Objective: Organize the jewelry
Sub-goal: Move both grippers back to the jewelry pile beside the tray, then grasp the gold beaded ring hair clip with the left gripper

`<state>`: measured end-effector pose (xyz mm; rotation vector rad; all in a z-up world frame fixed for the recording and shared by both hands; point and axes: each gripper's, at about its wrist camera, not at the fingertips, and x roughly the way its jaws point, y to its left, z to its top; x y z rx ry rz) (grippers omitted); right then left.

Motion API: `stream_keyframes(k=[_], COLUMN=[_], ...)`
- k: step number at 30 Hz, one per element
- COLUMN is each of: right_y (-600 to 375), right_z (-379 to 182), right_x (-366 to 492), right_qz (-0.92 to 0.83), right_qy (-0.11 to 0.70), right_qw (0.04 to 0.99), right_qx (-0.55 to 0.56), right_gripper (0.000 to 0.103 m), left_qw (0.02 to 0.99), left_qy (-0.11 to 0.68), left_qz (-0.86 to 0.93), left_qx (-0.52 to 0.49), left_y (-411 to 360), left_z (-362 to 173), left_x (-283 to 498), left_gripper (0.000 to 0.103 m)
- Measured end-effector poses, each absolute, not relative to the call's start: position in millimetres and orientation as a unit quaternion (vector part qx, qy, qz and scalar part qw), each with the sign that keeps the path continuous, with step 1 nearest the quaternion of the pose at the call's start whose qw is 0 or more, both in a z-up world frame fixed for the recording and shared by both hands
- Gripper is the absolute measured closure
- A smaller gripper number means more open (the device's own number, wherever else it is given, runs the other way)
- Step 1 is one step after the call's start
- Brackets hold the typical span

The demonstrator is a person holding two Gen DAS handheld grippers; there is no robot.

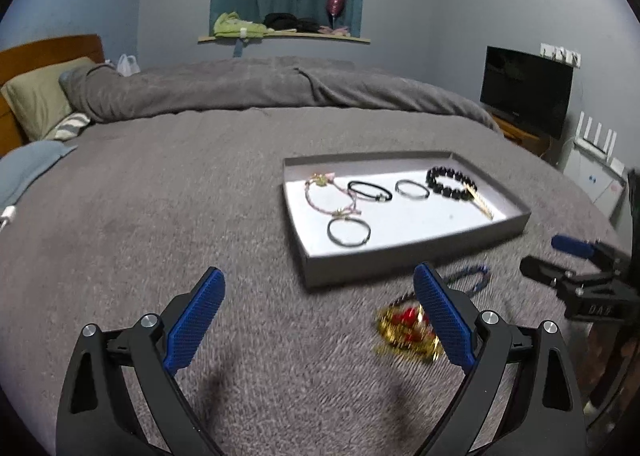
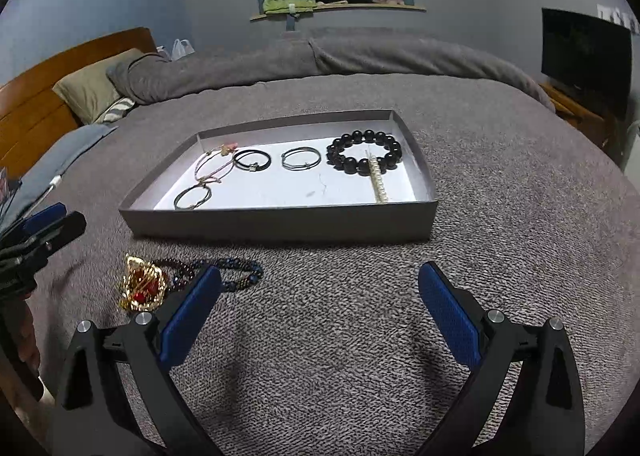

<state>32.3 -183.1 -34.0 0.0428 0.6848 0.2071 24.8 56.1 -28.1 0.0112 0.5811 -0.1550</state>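
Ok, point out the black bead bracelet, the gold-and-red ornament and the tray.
Black bead bracelet (image 2: 394, 154): right wrist view, beads on its right side.
Gold-and-red ornament (image 2: 142, 288): right wrist view, its middle.
Tray (image 2: 280, 224): right wrist view, near wall.

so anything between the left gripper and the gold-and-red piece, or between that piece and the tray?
Nothing visible. The left gripper is open over bare blanket, with the gold-and-red piece just beside its right finger. The dark bead strand touches the piece on the side. Only the tray near wall lies on the way in.
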Motion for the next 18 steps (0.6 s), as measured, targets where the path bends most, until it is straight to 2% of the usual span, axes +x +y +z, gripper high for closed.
stream_keyframes(k=[9, 13, 16, 18], right_y=[-165.4, -182.1, -203.5, -212.1], right_z=[-48.5, -45.3, -45.0, -48.1], right_x=[24.5, 27.8, 34.8, 40.1], right_qz=[0.126, 0.103, 0.098, 0.101], right_qy=[0.346, 0.35, 0.361, 0.374], right_qw=[0.929, 0.929, 0.927, 0.922], right_qx=[-0.047, -0.062, -0.017, 0.012], right_gripper=[0.006, 0.006, 0.006, 0.006], left_qw=[0.942, 0.939, 0.935, 0.933], left_qy=[0.295, 0.289, 0.286, 0.283], left_qz=[-0.154, -0.179, -0.196, -0.202], left_qx=[0.036, 0.057, 0.074, 0.087], left_y=[31.7, 17.7, 6.6, -1.5], left_z=[-47.9, -51.9, -55.7, -57.9], left_x=[13.2, 10.7, 10.8, 12.8], left_gripper=[0.008, 0.012, 0.023, 0.027])
